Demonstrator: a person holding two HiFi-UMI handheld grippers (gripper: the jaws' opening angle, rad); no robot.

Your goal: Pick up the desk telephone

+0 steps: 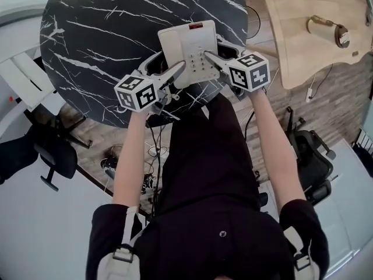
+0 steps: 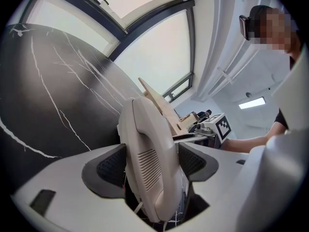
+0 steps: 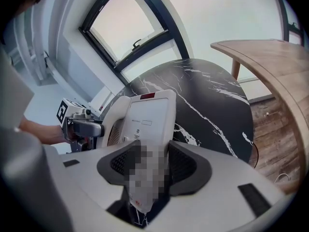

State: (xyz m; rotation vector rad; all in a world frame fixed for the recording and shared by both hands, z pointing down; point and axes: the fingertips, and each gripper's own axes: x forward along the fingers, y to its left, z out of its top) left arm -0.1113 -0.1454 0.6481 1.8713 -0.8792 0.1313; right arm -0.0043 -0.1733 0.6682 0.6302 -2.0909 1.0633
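A white desk telephone (image 1: 188, 48) lies near the front edge of a round black marble table (image 1: 105, 34), with its handset (image 2: 149, 149) along its left side. My left gripper (image 1: 170, 60) straddles the handset; it is open, and the dark pads (image 2: 112, 166) stand close on either side of it. My right gripper (image 1: 213, 45) is at the phone's near right corner, one finger over the keypad. In the right gripper view its pads (image 3: 181, 166) lie against the telephone's body (image 3: 147, 115), though a mosaic patch hides part of the contact.
A light wooden table (image 1: 303, 22) stands to the right of the marble one. Office chairs (image 1: 55, 156) (image 1: 309, 156) stand on the floor on both sides of me. Cables (image 1: 128, 168) lie under the table edge. A large window (image 3: 145, 28) is beyond the table.
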